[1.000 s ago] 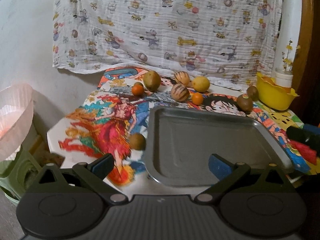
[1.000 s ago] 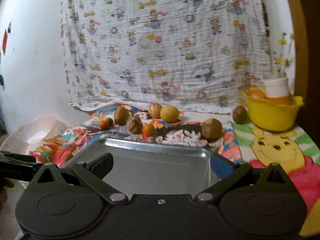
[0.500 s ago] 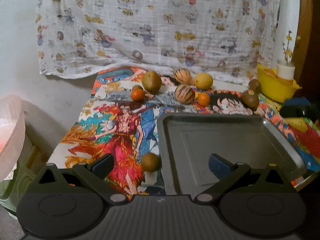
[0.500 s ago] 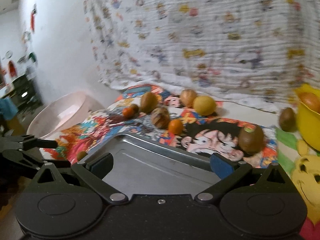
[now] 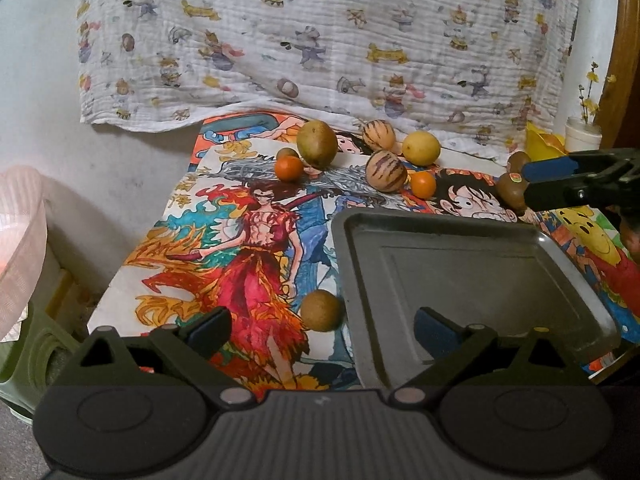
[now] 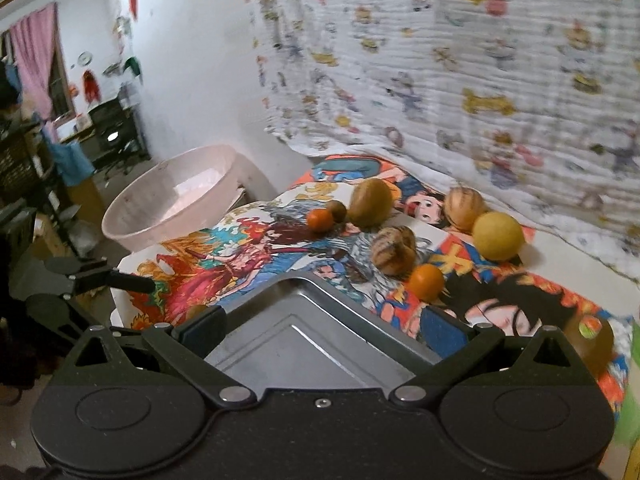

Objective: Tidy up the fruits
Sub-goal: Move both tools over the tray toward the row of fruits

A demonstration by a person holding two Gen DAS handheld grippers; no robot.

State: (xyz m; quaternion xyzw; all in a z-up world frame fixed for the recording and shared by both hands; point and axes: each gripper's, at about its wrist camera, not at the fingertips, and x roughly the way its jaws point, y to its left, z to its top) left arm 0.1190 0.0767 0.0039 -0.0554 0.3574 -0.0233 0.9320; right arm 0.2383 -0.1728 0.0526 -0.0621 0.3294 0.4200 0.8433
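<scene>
Apparently both grippers, left gripper (image 5: 322, 328) and right gripper (image 6: 322, 330), hover spread over the tray (image 5: 460, 264).

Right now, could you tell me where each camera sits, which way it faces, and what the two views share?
Left wrist: rides on the left gripper, looking forward across the tray to the fruit and hanging cloth; its own open jaws show, and the right gripper enters from the right.
Right wrist: rides on the right gripper, over the tray's corner, facing the wall and pink basin; its own open jaws show, and the left gripper at left.
Shared: tray, lemon, oranges, striped fruits.
</scene>
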